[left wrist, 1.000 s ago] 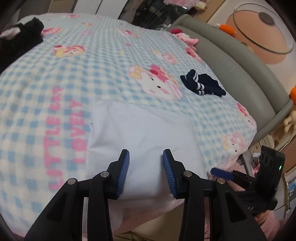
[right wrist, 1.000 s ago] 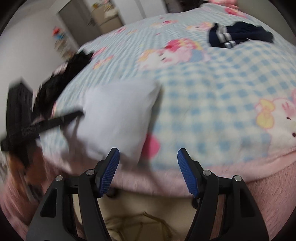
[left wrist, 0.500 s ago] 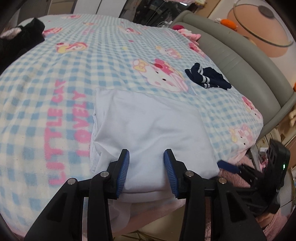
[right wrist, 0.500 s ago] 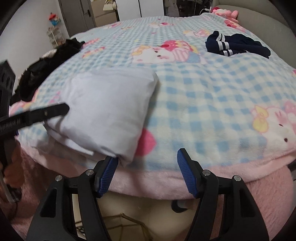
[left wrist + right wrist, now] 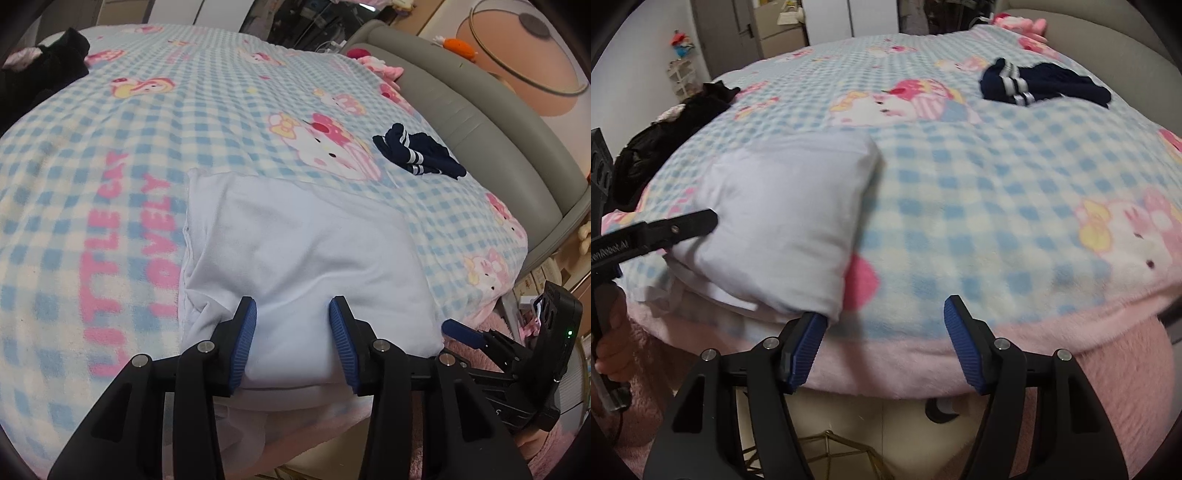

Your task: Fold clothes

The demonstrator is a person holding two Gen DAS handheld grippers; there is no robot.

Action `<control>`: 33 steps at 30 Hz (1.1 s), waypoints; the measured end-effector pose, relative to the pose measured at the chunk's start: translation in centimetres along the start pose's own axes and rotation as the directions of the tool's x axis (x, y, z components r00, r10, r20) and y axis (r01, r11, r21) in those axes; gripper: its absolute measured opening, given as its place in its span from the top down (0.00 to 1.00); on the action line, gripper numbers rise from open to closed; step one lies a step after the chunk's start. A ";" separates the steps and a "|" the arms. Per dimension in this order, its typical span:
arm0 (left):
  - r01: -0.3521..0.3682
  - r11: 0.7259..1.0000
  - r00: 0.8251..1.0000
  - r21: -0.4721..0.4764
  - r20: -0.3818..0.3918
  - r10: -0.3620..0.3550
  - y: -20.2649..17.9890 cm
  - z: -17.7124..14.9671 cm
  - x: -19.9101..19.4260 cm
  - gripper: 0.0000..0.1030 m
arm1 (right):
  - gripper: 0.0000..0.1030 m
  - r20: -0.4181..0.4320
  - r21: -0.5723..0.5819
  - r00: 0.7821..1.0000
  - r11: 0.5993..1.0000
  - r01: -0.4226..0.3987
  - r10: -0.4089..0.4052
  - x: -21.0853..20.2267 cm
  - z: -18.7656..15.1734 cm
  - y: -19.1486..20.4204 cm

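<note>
Jaws of both grippers gape empty; folded white garment (image 5: 303, 266) hides its lower layers beneath.

Black clothes (image 5: 40, 70) cut off at edge

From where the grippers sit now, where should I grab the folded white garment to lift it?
Probably the white garment by its thick near edge overhanging the blanket. Come from the bed's near side: left gripper already straddles it, right gripper sits at its corner.
</note>
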State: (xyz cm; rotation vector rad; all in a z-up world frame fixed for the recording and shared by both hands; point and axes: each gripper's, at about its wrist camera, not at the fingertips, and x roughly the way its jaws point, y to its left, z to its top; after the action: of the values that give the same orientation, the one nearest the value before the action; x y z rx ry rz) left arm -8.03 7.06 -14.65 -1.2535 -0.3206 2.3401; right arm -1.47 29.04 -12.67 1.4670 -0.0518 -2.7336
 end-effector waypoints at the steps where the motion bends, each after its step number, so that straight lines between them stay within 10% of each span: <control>1: -0.003 1.000 1.000 0.001 0.000 0.003 -0.1 0.0 0.0 0.57 | 0.36 -0.002 -0.005 1.000 1.000 0.013 -0.013 -0.1 -0.1 0.0; 7: 0.020 0.999 1.000 -0.036 -0.003 -0.020 0.7 0.1 -0.1 0.56 | 0.43 -0.003 -0.017 0.993 0.993 0.115 -0.115 -1.4 -1.0 -0.4; 13: 0.054 0.997 0.998 -0.053 0.024 -0.053 0.8 -0.1 -0.6 0.55 | 0.40 0.104 -0.002 0.989 0.994 -0.110 0.109 -3.2 0.6 -0.1; 23: 0.081 0.961 0.991 -0.264 0.126 -0.049 6.9 -0.3 -4.8 0.62 | 0.34 0.090 0.040 0.991 0.994 -0.101 0.097 -2.0 0.7 -1.3; 28: 0.083 0.957 0.996 -0.278 0.035 -0.076 7.1 -0.7 -3.8 0.62 | 0.33 0.125 0.020 0.985 0.992 -0.121 0.117 -2.1 3.2 -1.0; 33: 0.018 0.978 1.000 -0.207 0.008 -0.017 4.8 -1.9 -4.4 0.83 | 0.33 0.095 -0.034 0.990 0.994 -0.105 0.108 -0.5 4.4 0.6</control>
State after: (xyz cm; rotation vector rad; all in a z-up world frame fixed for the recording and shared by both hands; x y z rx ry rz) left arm -5.68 0.68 -14.49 -1.3322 -0.5884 2.3438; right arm -4.83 28.52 -9.80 1.2844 -0.0906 -2.7055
